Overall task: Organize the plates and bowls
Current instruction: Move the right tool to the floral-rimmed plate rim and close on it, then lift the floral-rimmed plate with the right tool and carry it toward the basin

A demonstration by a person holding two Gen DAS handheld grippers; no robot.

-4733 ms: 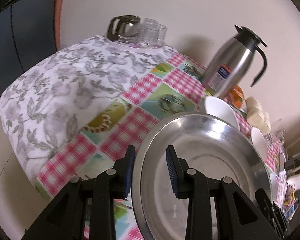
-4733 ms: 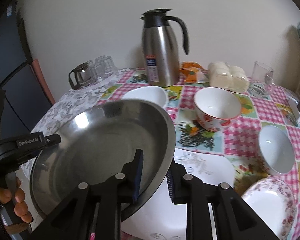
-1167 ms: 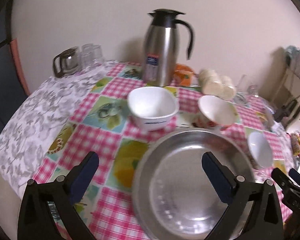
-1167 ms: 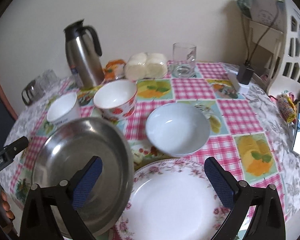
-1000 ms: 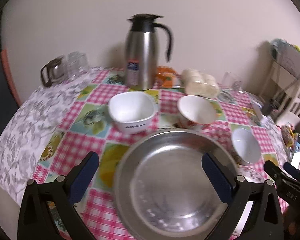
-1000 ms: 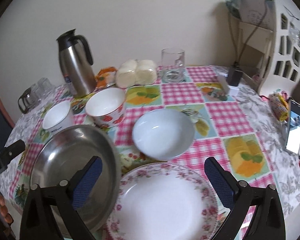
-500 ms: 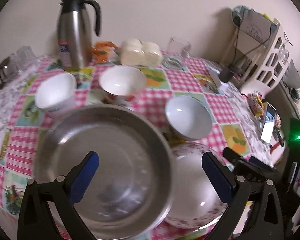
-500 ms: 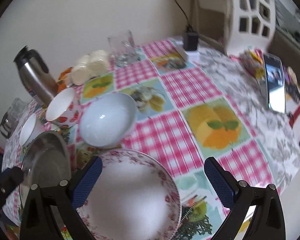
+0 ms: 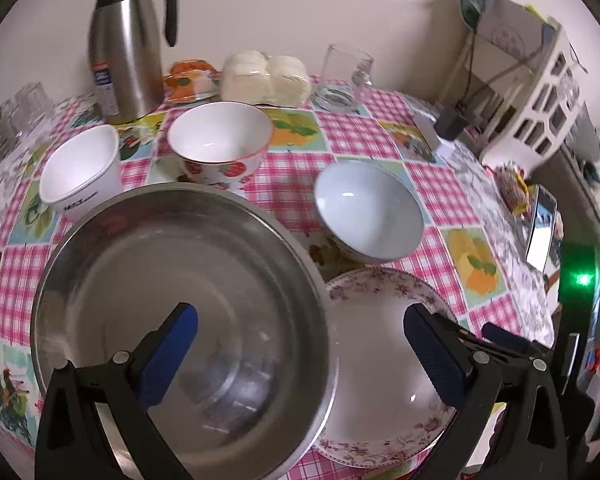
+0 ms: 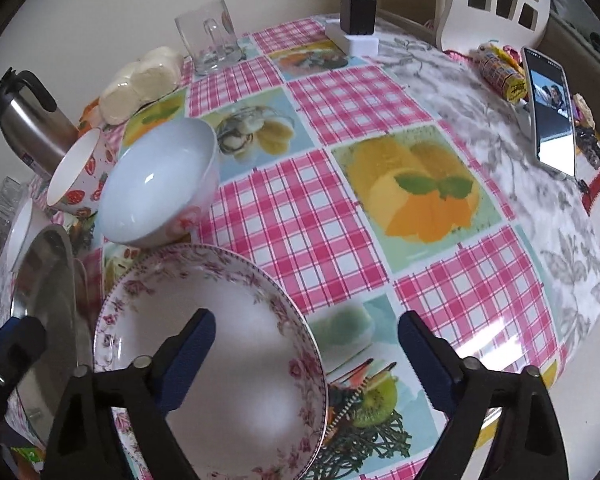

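Observation:
A large steel plate lies on the checked tablecloth, with a floral-rimmed white plate touching its right side. My left gripper stands wide open above where the two rims meet, holding nothing. My right gripper hovers over the floral plate. Its jaws are closing, with the plate's right rim between them and neither pad touching it. Behind stand a pale blue bowl, a strawberry-patterned bowl and a square white bowl.
At the back are a steel thermos jug, wrapped buns and a glass mug. A phone and a charger lie at the right. The table edge drops away at the front right.
Both grippers let go of the steel plate, which now lies on the table. Both have swung right and tipped down. The right one has sunk over the floral plate, its jaws slightly narrower.

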